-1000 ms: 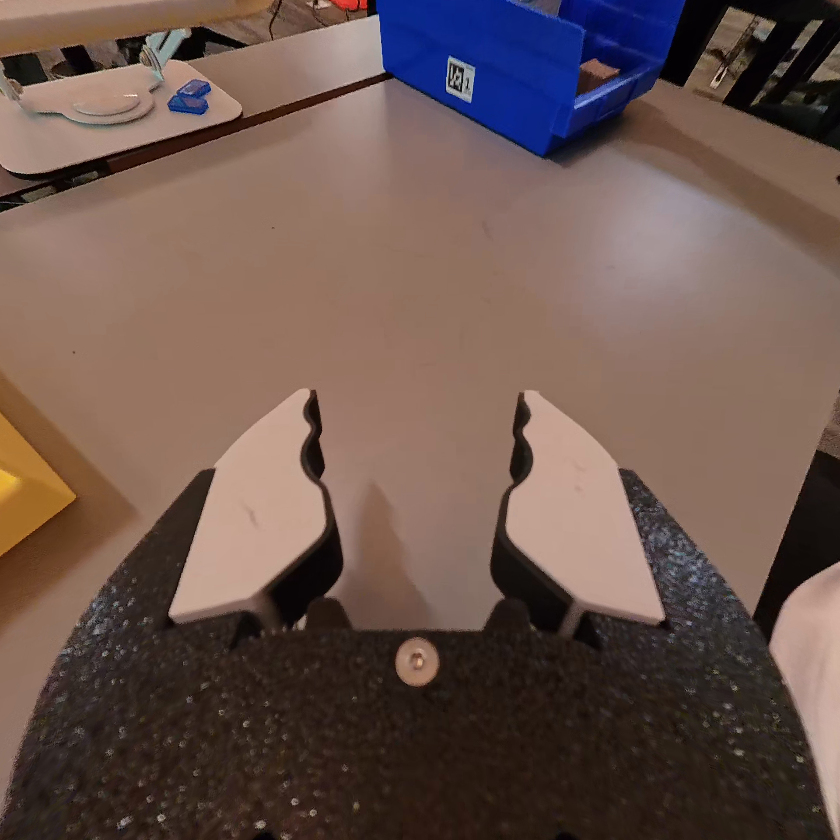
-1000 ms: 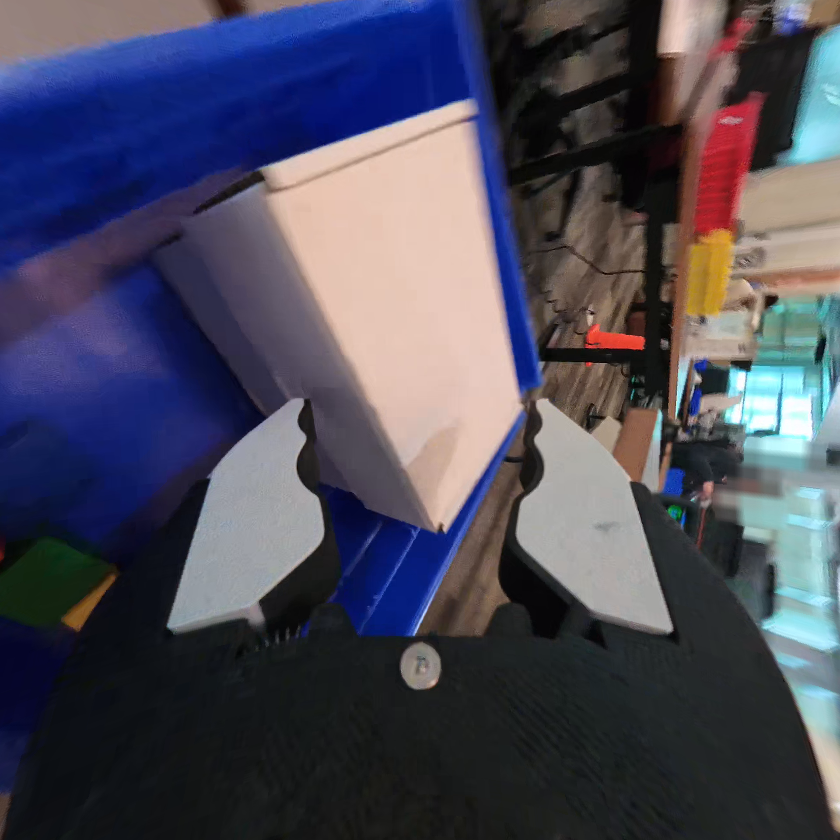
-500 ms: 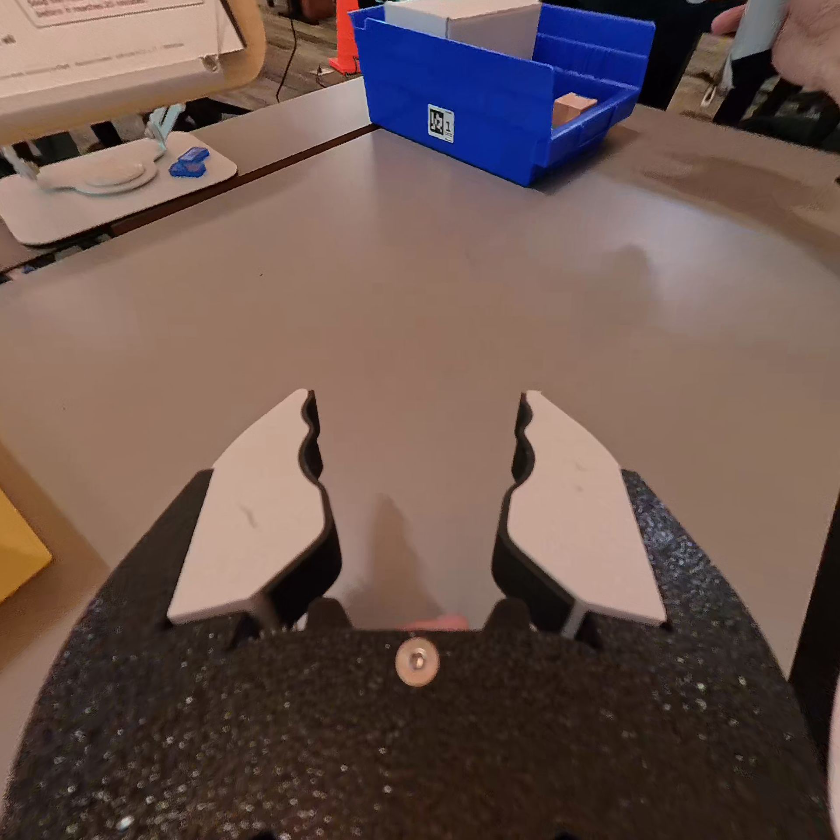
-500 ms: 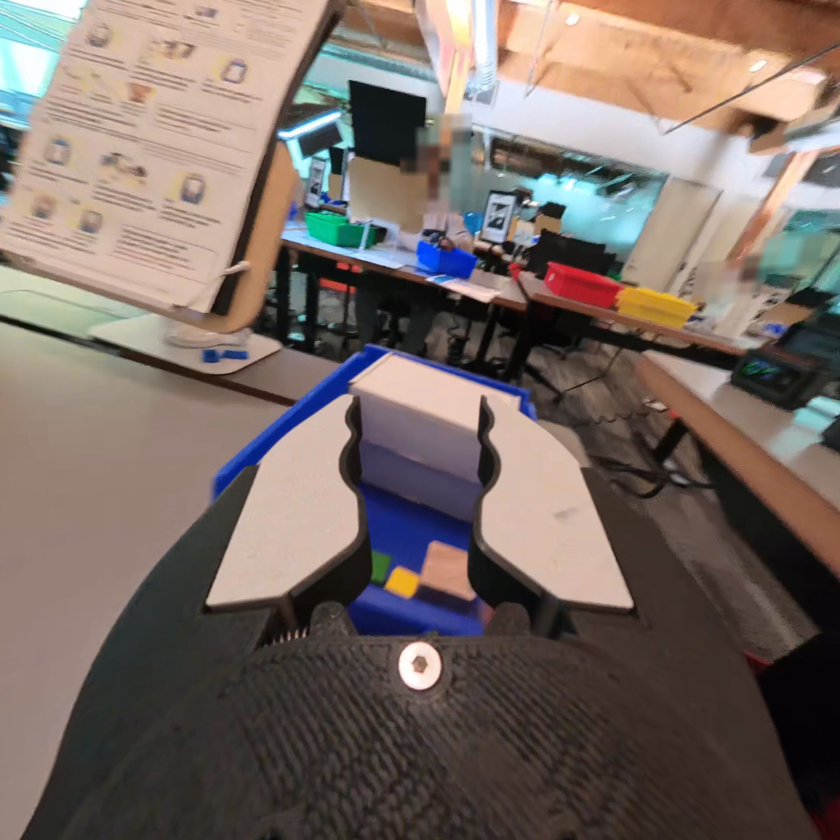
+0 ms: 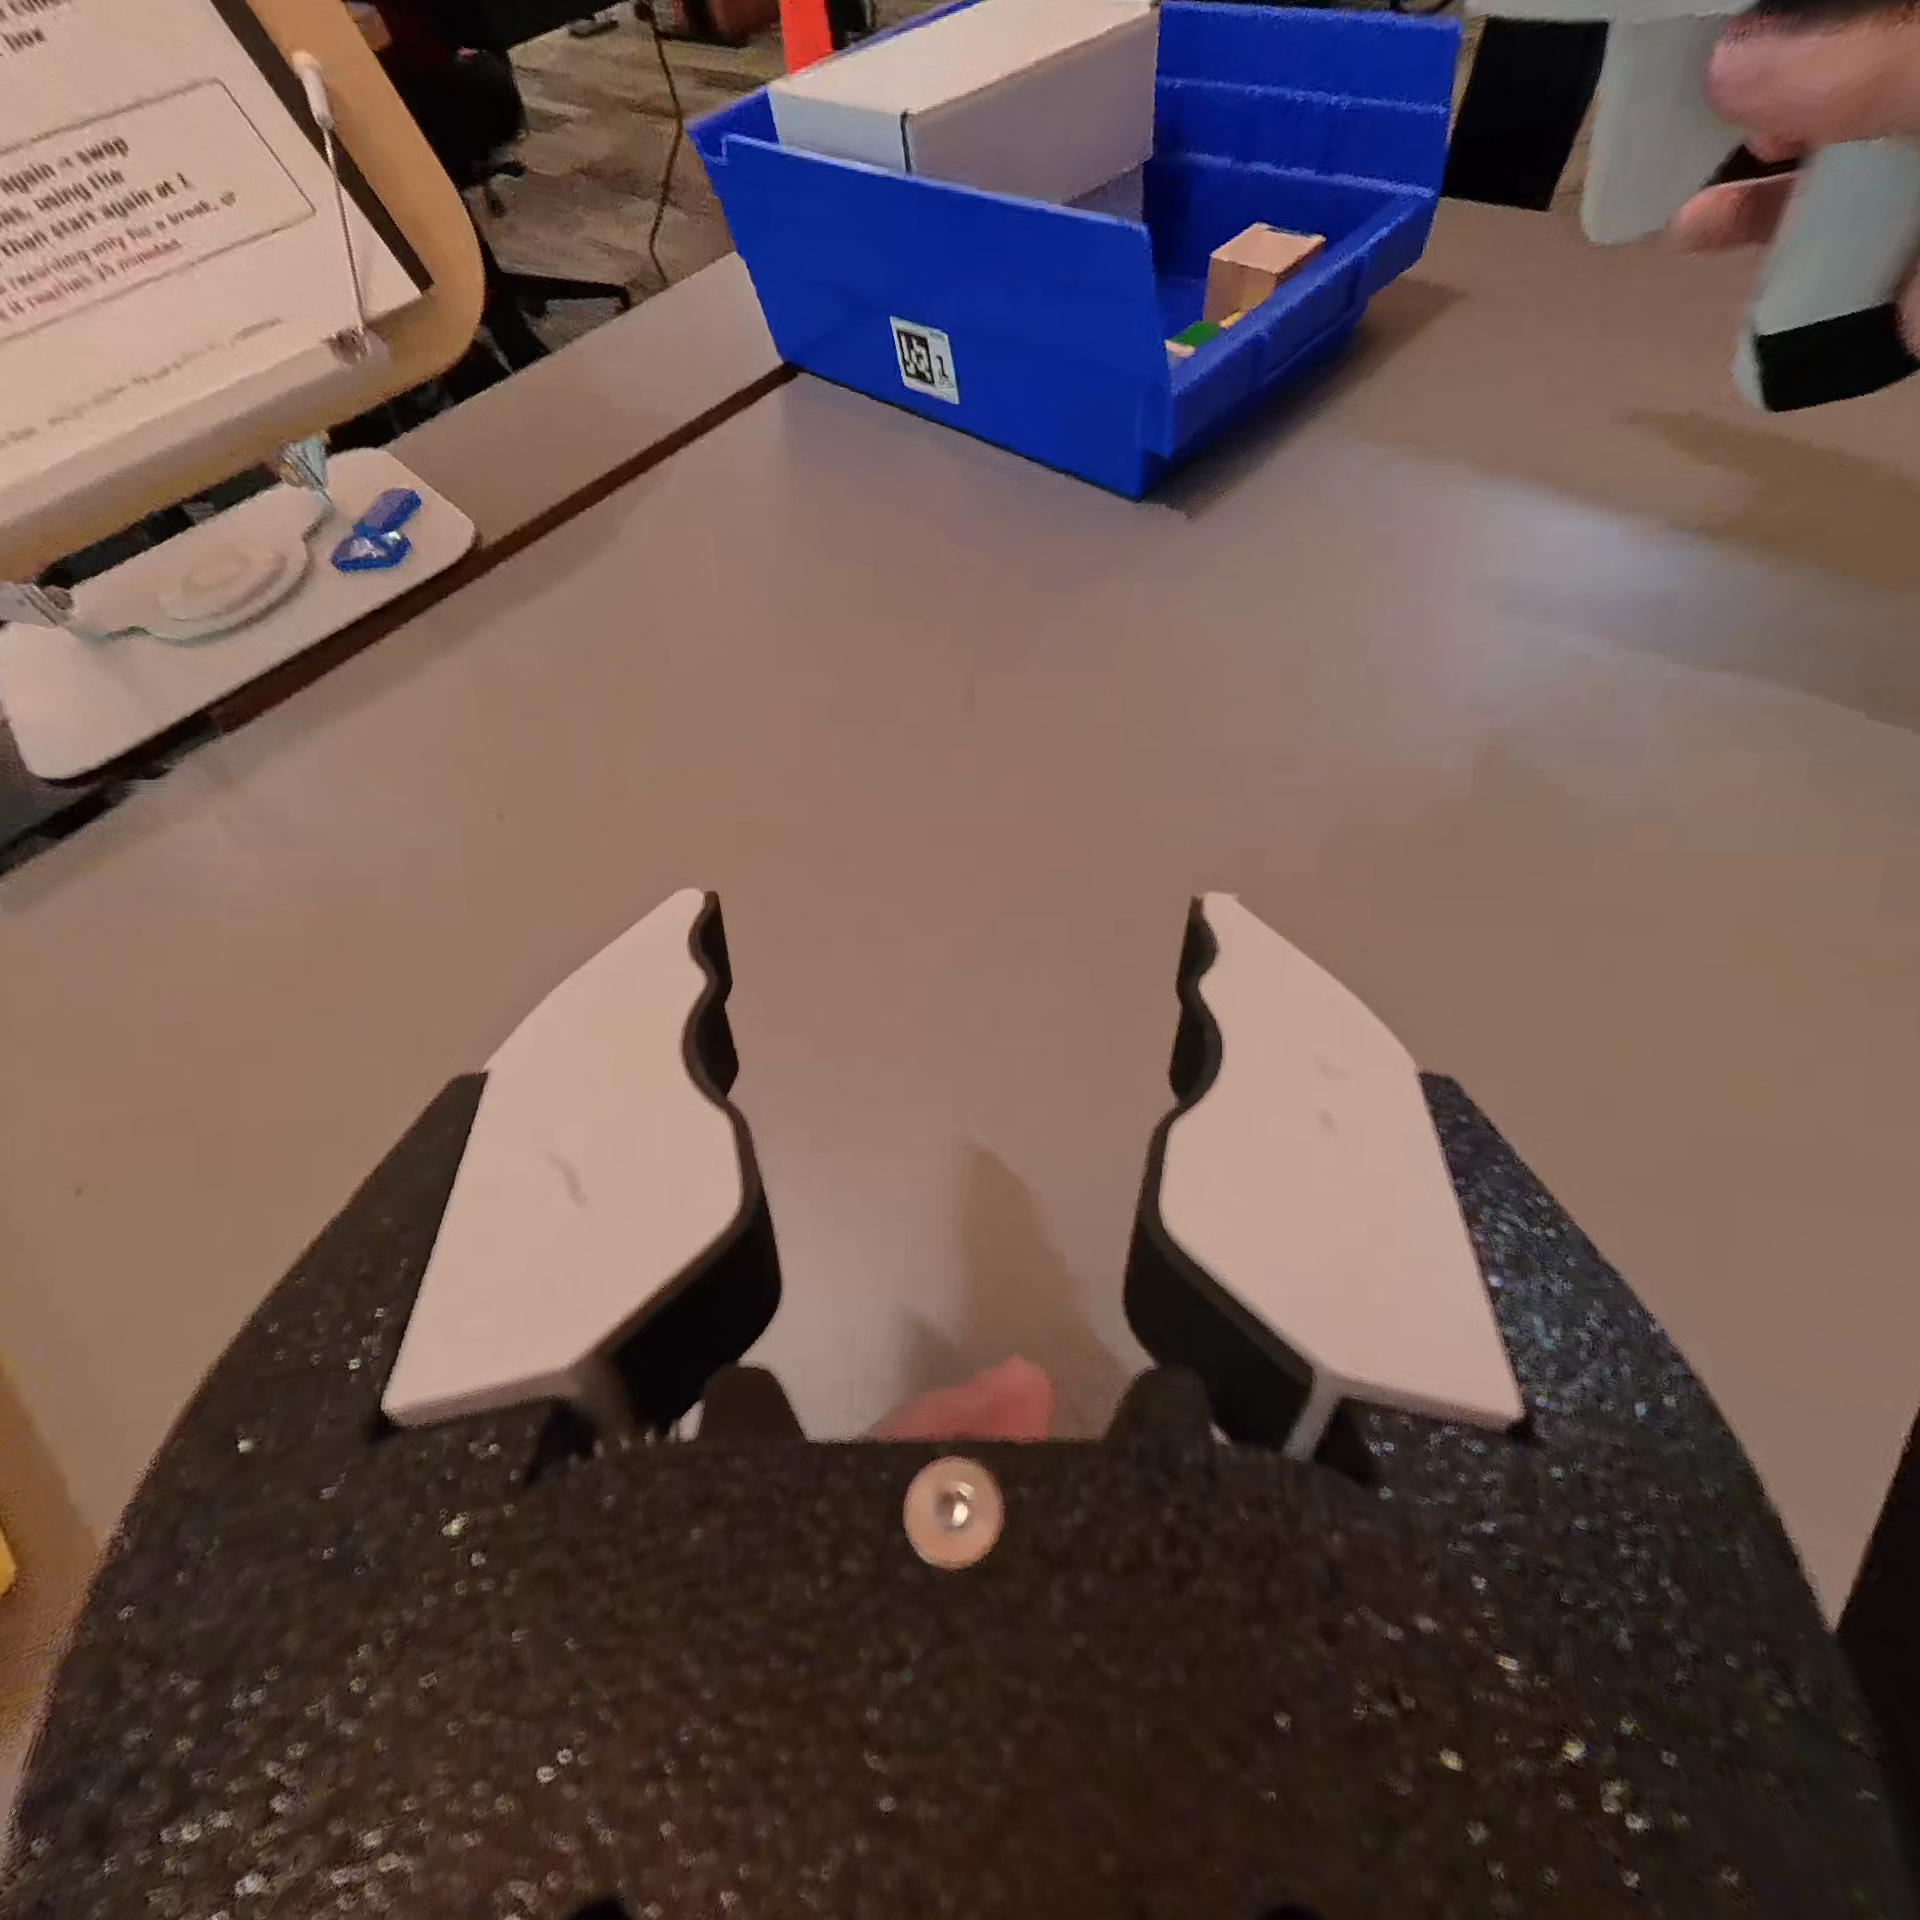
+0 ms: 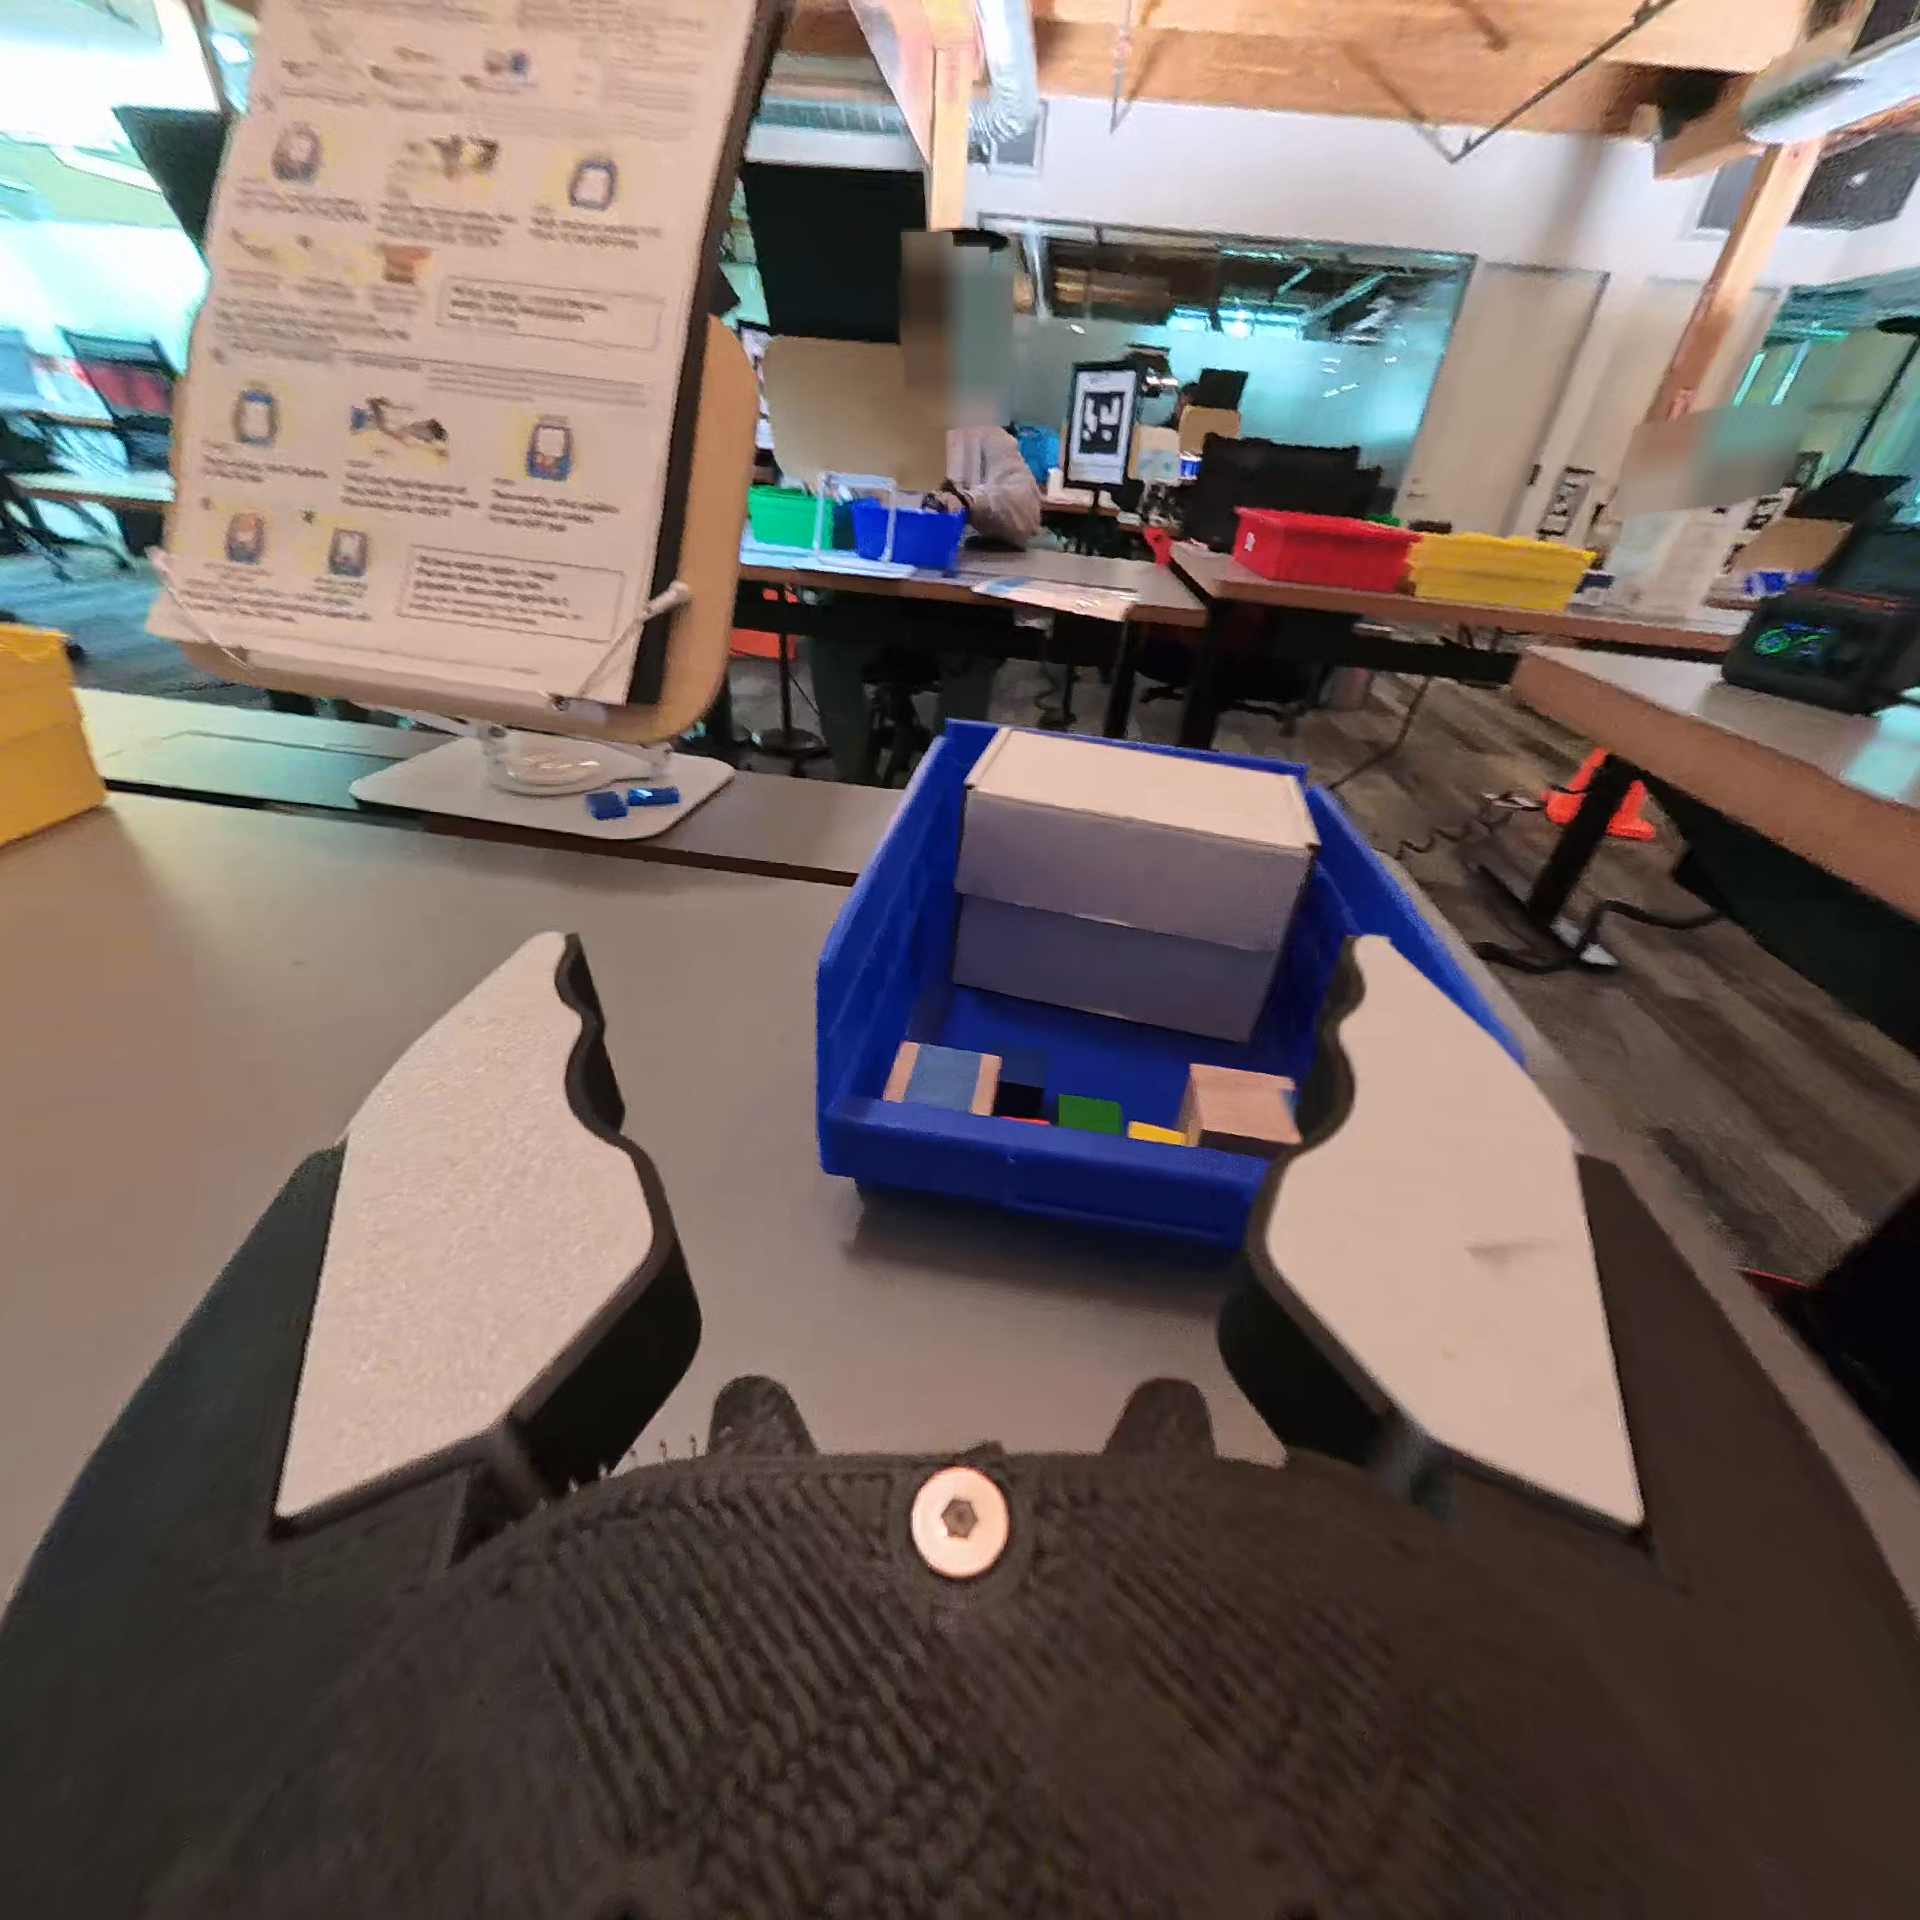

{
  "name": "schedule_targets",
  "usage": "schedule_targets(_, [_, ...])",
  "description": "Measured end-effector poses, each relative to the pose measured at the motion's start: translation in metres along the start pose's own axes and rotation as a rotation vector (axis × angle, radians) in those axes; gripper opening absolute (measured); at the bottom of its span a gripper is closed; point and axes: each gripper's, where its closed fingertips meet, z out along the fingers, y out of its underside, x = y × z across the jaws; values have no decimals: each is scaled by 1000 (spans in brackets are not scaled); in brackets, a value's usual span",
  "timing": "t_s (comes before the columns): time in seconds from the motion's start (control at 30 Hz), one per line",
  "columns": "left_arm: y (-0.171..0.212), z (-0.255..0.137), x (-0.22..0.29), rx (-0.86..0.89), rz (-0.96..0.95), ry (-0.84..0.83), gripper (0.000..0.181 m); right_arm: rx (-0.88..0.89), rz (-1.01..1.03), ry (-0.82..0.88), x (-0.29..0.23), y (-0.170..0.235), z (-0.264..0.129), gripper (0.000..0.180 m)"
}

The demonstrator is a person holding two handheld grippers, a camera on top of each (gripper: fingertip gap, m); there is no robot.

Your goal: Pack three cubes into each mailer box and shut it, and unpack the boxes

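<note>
Landmark is the blue bin (image 6: 1049,1164) at the far right end of the grey table (image 5: 935,727). 2 white mailer boxes sit stacked in the back half of the bin, upper mailer box (image 6: 1138,836) on lower mailer box (image 6: 1112,971), both with lids down; contents can't be seen, so packed or empty is unknown. Loose cubes lie in the bin's front half: a blue-topped cube (image 6: 945,1077), a green cube (image 6: 1089,1112), a yellow cube (image 6: 1155,1132), a plain wood cube (image 6: 1236,1107), plus something dark between blue and green, too small to call. Right gripper (image 6: 961,997) hovers just in front of the bin, jaws spread wide, holding nothing. Left gripper (image 5: 951,935) is well back from the bin over bare table, jaws also wide apart and empty. Judgement: no box is out on the table and no cube is gripped, so a pack or unpack cycle looks unstarted; next step is probably lifting the upper mailer box out. A paper instruction stand (image 6: 457,343) sits left of the bin.
</note>
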Motion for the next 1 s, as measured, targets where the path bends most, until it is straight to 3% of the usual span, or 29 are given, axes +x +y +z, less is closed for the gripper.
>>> schedule_targets(0.23, [-51, 50, 30, 25, -118, 25, 82, 16, 36, 41, 36, -7, -11, 129])
schedule_targets(0.47, [-121, 136, 56, -127, -297, 150, 93, -63, 14, 145, 75, 10, -22, 129])
schedule_targets(0.6, [-144, 201, 59, -336, -405, 193, 93, -95, 0, 176, 85, 17, -25, 128])
schedule_targets(0.87, [-122, 303, 7, -594, -536, -45, 66, -163, 0, 177, 91, 37, -20, 124])
schedule_targets(1.0, [-92, 331, 14, -692, -607, -19, 54, -198, -3, 173, 90, 47, -16, 123])
